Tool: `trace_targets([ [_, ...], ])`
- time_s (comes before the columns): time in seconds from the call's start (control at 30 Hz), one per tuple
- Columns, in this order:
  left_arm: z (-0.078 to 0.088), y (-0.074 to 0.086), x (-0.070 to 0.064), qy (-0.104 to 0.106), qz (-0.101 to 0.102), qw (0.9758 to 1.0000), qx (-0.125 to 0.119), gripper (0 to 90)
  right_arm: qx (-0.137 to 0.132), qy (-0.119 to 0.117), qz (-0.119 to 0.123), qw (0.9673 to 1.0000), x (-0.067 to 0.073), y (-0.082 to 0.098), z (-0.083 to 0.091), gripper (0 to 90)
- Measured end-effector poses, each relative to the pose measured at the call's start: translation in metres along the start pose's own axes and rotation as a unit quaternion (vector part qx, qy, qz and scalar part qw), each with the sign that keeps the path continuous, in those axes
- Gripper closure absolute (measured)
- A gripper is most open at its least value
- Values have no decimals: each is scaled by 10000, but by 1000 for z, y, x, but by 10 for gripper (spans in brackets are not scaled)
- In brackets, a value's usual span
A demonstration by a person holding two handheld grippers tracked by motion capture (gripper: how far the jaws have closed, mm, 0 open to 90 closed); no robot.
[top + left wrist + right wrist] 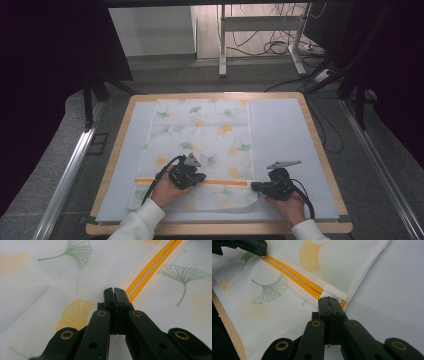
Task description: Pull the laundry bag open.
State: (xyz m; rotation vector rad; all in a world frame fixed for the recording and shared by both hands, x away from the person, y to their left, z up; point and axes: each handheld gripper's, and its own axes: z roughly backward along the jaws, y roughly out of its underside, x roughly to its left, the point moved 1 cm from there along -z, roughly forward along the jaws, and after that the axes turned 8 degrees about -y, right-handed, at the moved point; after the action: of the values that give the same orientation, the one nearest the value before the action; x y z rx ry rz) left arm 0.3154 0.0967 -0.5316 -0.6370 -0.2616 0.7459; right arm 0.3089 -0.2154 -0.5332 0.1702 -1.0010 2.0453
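Two grippers worked low in the frame over a white cloth (200, 135) printed with green and yellow leaves, spread flat on a pale mat (285, 130) at centre. Left gripper (200, 178), lower centre, sat with jaws fully closed, tips at the orange stripe (225, 182); whether they pinched fabric was unclear. Right gripper (255, 187), lower right, jaws also closed, tips at the cloth's edge where the stripe ended.

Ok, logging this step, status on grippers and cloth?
Left gripper shut, on the orange stripe. Right gripper shut at the cloth edge. Cloth flat on table. Nothing in the way.
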Motion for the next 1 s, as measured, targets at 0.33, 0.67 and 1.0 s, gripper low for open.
trace_targets([
  [0.33, 4, 6, 6, -98, 113, 9999, 22, 900, -7, 4, 4, 10000, 0, 0, 0, 894],
  [0.67, 9, 12, 13, -154, 202, 9997, 30, 900, -3, 6, 11, 10000, 0, 0, 0, 894],
  [1.0, 12, 17, 16, -182, 207, 9996, 14, 900, 2, 24, 22, 10000, 0, 0, 0, 894],
])
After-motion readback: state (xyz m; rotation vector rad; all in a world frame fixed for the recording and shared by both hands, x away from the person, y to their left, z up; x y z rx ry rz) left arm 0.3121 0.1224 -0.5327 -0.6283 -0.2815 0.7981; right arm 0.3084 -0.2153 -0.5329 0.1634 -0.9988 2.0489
